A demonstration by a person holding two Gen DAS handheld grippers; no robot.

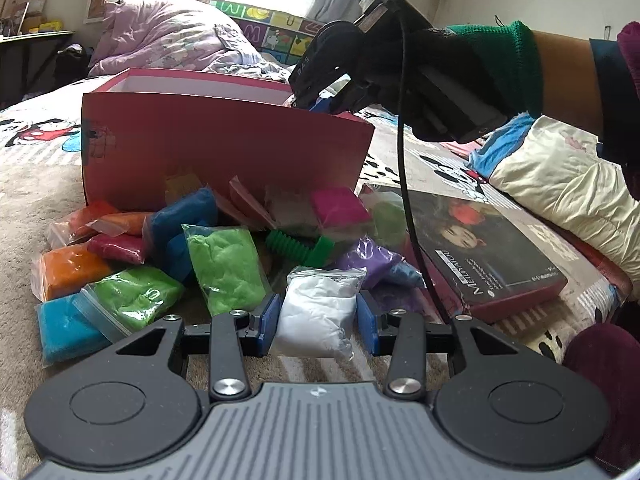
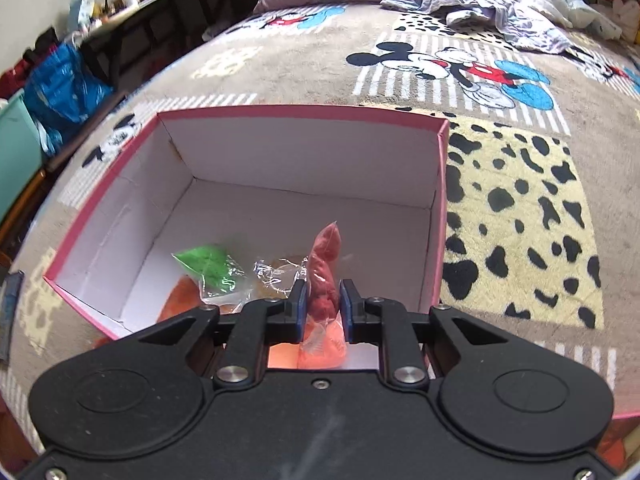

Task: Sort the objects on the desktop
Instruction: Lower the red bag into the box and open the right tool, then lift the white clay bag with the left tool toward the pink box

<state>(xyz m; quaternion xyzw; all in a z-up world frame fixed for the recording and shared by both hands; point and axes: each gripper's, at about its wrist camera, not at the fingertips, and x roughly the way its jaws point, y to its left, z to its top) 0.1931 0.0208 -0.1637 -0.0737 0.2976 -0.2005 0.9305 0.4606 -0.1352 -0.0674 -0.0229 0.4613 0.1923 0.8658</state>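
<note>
Bedroom, cartoon-print bed cover (image 2: pixel 520 168): right gripper (image 2: pixel 323 308), jaws clamped on a red clay bag (image 2: pixel 326 264), hangs over the open pink box (image 2: pixel 304 114), bag's long axis pointing away from jaws, walls well clear. Left gripper (image 1: pixel 318 320) jaws close around a white bag (image 1: pixel 316 312) w/ the pile out front.

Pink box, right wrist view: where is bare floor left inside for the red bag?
Inside the pink box, the floor along the far wall and right wall is bare. The near-left corner is crowded: green bag, clear bag, orange bag.
</note>
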